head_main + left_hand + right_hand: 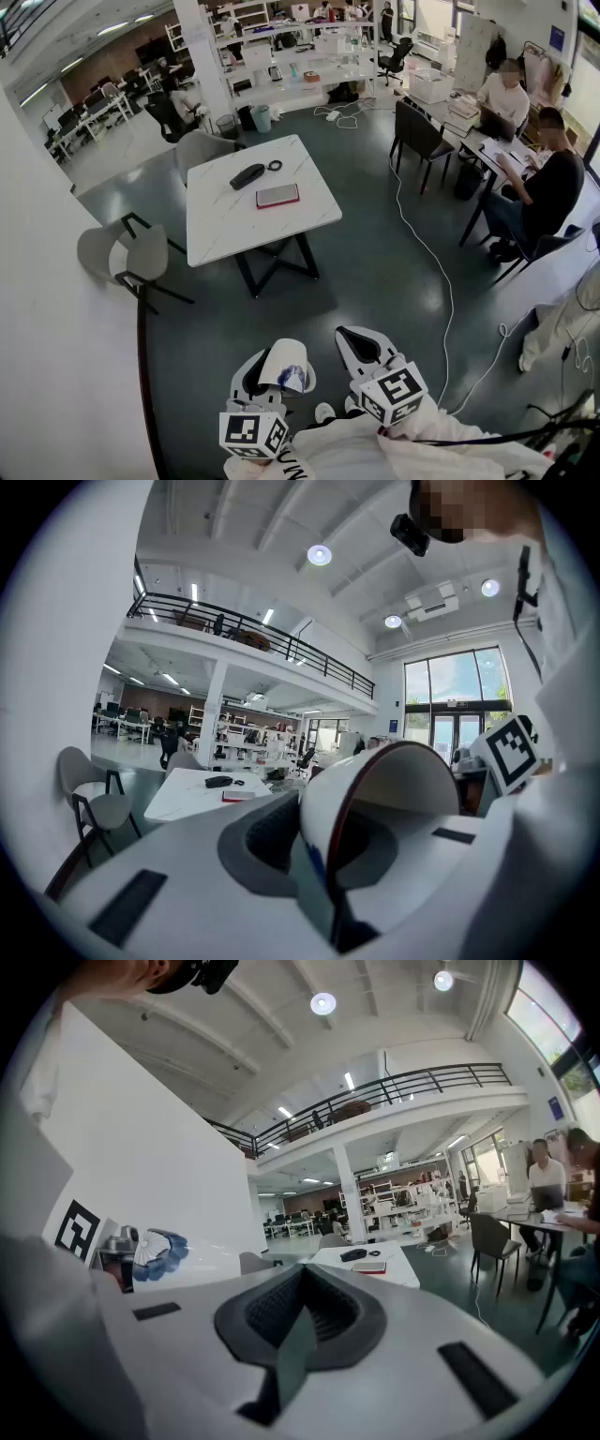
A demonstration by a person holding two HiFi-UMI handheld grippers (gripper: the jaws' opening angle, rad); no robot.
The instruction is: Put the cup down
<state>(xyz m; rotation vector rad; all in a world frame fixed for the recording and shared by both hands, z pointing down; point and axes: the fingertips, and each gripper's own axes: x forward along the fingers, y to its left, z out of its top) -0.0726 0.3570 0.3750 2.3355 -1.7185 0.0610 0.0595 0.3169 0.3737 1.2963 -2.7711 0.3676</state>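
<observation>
My left gripper [274, 373] is shut on a white cup [287, 369] with a blue pattern, held low in front of the person, well short of the white table [220, 220]. In the left gripper view the cup [394, 785] lies on its side between the jaws of the left gripper [323, 855], its dark rim edge towards the camera. My right gripper [360, 345] is just to the right of it, shut with nothing in it. From the right gripper [300, 1321] view, the cup's blue pattern [159, 1251] shows at the left, and the table [394, 1265] stands ahead.
A black object [247, 175] and a red-edged flat book [277, 195] lie on the table. Grey chairs [127, 255] stand at its left and far side [202, 146]. A white cable [441, 272] runs across the floor. Two people sit at a desk [497, 150] on the right.
</observation>
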